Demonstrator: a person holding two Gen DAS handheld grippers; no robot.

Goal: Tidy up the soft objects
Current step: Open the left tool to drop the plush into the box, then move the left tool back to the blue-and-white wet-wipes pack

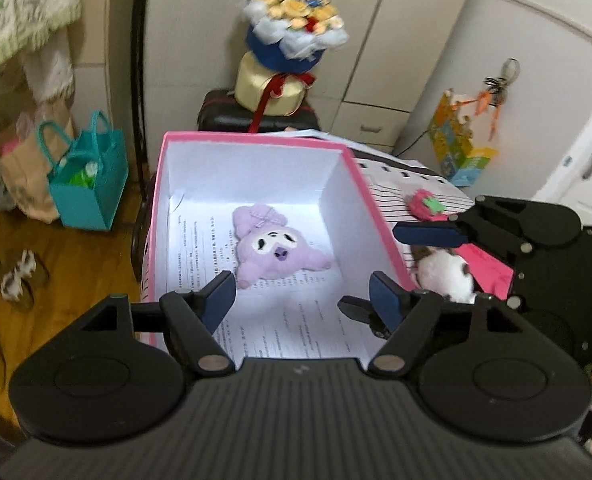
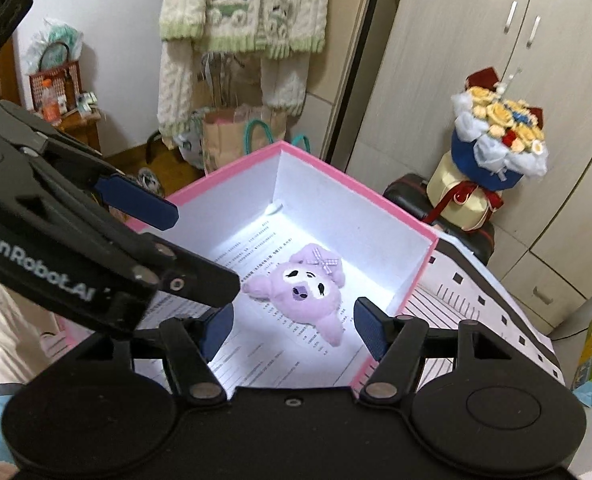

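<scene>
Lying on its back on the printed paper [image 1: 296, 320] that lines the bottom of the pink box [image 1: 256, 138], the purple plush toy [image 1: 274, 250] is seen just ahead of the left tongs [image 1: 302, 300], slightly toward their left finger. The left tongs are held wide apart above the near end of the box, and nothing is gripped between them. The right tongs [image 2: 294, 326] are likewise spread wide and empty, and the same toy [image 2: 310, 294] is seen directly in front of them, between the lines of their two fingers. From the left wrist view, the right tongs [image 1: 428, 236] are found to the right, over the box's right wall. Beyond that wall, to the right of the left tongs, a small pink strawberry plush [image 1: 424, 204] is seen on a striped surface [image 1: 388, 188], and a white and brown plush [image 1: 444, 274] is partly hidden beside pink fabric [image 1: 492, 268].
</scene>
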